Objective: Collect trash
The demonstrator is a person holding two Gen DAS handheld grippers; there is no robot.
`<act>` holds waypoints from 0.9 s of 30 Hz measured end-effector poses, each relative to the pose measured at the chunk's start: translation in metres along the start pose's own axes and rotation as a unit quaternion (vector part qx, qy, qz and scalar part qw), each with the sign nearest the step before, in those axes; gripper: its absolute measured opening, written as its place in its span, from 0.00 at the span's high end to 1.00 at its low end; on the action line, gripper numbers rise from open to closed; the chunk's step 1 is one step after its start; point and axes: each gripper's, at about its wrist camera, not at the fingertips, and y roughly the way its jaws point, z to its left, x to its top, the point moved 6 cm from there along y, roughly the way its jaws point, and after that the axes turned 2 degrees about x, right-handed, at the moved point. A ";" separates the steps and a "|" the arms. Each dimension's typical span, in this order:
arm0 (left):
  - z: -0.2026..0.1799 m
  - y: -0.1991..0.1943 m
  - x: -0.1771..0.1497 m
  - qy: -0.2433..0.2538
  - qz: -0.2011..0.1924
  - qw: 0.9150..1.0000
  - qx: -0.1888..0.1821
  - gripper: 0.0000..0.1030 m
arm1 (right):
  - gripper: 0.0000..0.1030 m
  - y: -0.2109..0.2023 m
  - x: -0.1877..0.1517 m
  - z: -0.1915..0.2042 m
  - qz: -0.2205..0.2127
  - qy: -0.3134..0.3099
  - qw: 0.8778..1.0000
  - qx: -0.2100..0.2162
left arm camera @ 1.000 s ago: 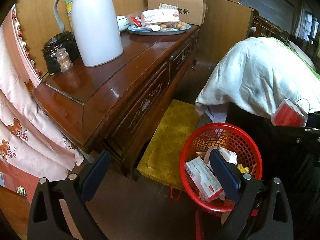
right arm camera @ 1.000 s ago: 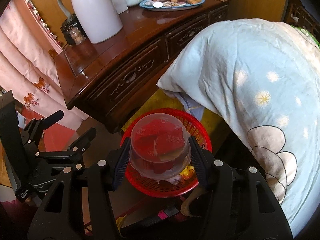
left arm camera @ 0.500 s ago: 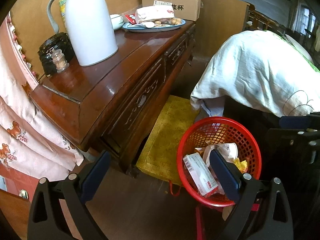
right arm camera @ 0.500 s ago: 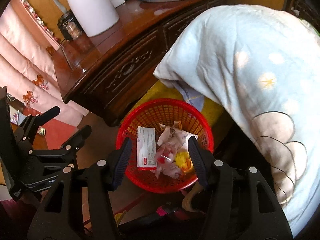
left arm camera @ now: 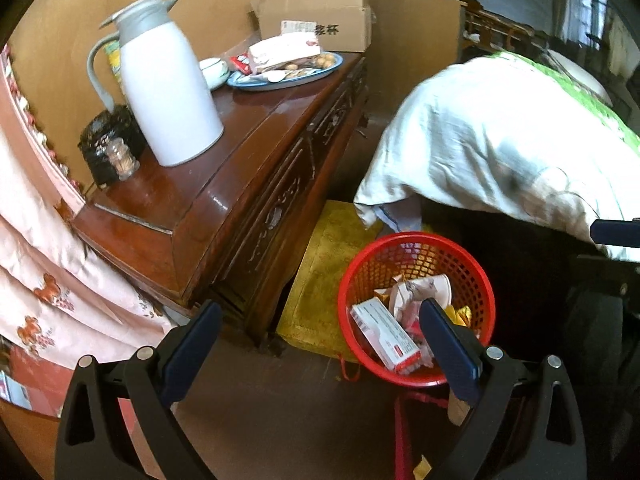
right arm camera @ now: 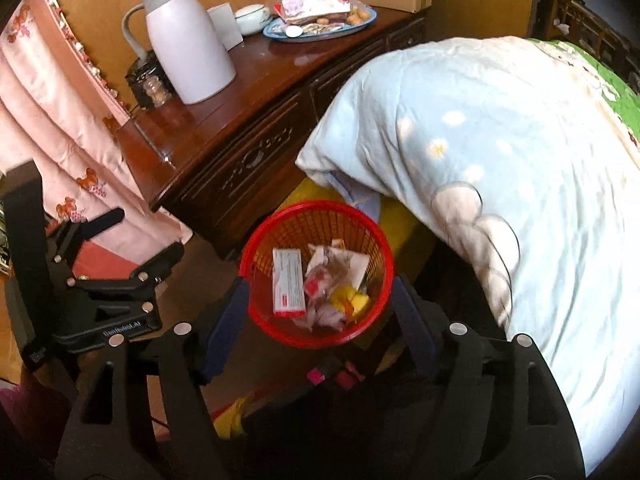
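Observation:
A red mesh basket (right arm camera: 256, 240) (left arm camera: 348, 276) stands on the floor between the sideboard and the bed. It holds a white and red carton (right arm camera: 286, 280) (left arm camera: 384, 332), crumpled wrappers (right arm camera: 340, 260) (left arm camera: 420, 288) and something yellow (right arm camera: 352, 300). My right gripper (right arm camera: 320, 320) hangs above the basket. Its jaws are opening, with nothing between them but the basket far below. My left gripper (left arm camera: 320, 344) (right arm camera: 132, 240) is open and empty over the floor to the basket's left.
A dark wooden sideboard (left arm camera: 248, 148) carries a white thermos jug (left arm camera: 168, 92), a small jar (left arm camera: 120, 156), a blue plate of snacks (left arm camera: 288, 72) and a cardboard box (left arm camera: 316, 20). A pale quilt (right arm camera: 500, 140) overhangs the bed at the right. Pink curtain (left arm camera: 48, 280) at the left, yellow mat (left arm camera: 320, 280) beside the basket.
The clear cup that my right gripper held a second ago has left its jaws, which then spread wider. Both grippers have pulled up and back, so the basket looks smaller.

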 end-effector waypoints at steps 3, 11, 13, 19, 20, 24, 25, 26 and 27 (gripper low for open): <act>-0.007 -0.007 -0.005 0.011 0.007 1.000 -0.001 0.06 | 0.23 0.000 -0.015 -0.003 0.012 0.003 1.000 -0.001; -0.019 -0.022 -0.013 0.028 0.002 1.000 0.009 0.06 | 0.19 -0.003 -0.040 0.002 0.019 -0.007 1.000 -0.010; -0.021 -0.025 -0.011 0.031 -0.005 0.999 0.012 0.06 | 0.19 -0.004 -0.041 0.004 0.017 -0.011 1.000 -0.012; -0.021 -0.029 -0.008 0.029 -0.022 0.999 0.016 0.06 | 0.19 -0.008 -0.040 0.005 0.008 -0.009 1.000 -0.011; -0.021 -0.029 -0.008 0.028 -0.023 0.999 0.017 0.06 | 0.19 -0.008 -0.040 0.005 0.007 -0.008 1.000 -0.011; -0.021 -0.030 -0.007 0.028 -0.027 0.999 0.017 0.06 | 0.19 -0.009 -0.041 0.005 0.005 -0.007 1.000 -0.011; -0.020 -0.030 -0.006 0.028 -0.028 0.999 0.018 0.06 | 0.19 -0.010 -0.041 0.005 0.004 -0.006 1.000 -0.010; -0.020 -0.030 -0.007 0.028 -0.029 0.999 0.018 0.06 | 0.19 -0.009 -0.041 0.005 0.005 -0.007 1.000 -0.010; -0.021 -0.031 -0.007 0.028 -0.030 0.999 0.018 0.06 | 0.19 -0.009 -0.041 0.005 0.005 -0.007 1.000 -0.010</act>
